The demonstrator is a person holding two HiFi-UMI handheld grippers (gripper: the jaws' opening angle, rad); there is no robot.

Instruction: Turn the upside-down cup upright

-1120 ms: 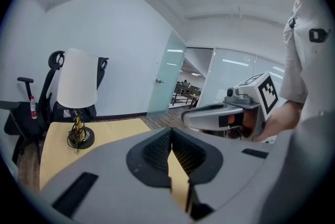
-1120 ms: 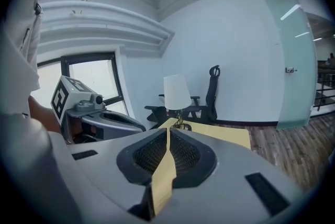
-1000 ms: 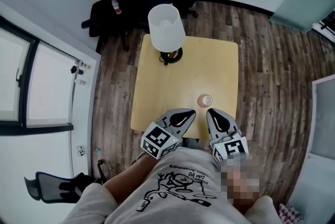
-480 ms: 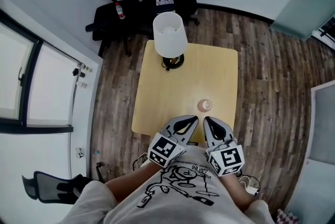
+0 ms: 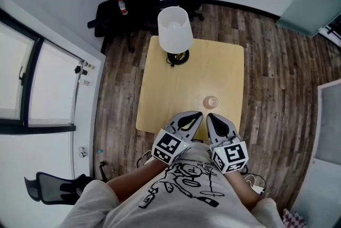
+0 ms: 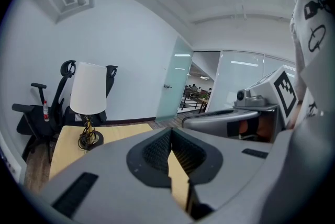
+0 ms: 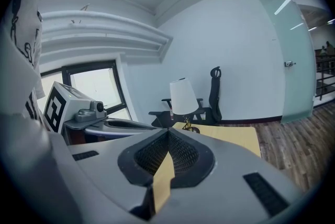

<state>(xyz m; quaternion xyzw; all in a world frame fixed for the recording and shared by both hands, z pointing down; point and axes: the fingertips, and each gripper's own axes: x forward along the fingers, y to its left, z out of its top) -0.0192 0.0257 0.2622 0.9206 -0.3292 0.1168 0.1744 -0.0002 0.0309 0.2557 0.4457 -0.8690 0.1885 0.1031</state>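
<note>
Cup (image 5: pixel 210 102) stands on the table (image 5: pixel 160 94) toward its near right corner, a little in from the near edge; it is too small to tell whether its mouth faces up or down. Your left gripper (image 5: pixel 197 114) and your right gripper (image 5: pixel 208 115) sit side by side over the near edge, tips almost meeting, just short of the cup and not touching it; both have their jaws pressed together with nothing between them. At the far edge, left of centre, you have a lamp (image 5: pixel 175 30) with a white shade.
</note>
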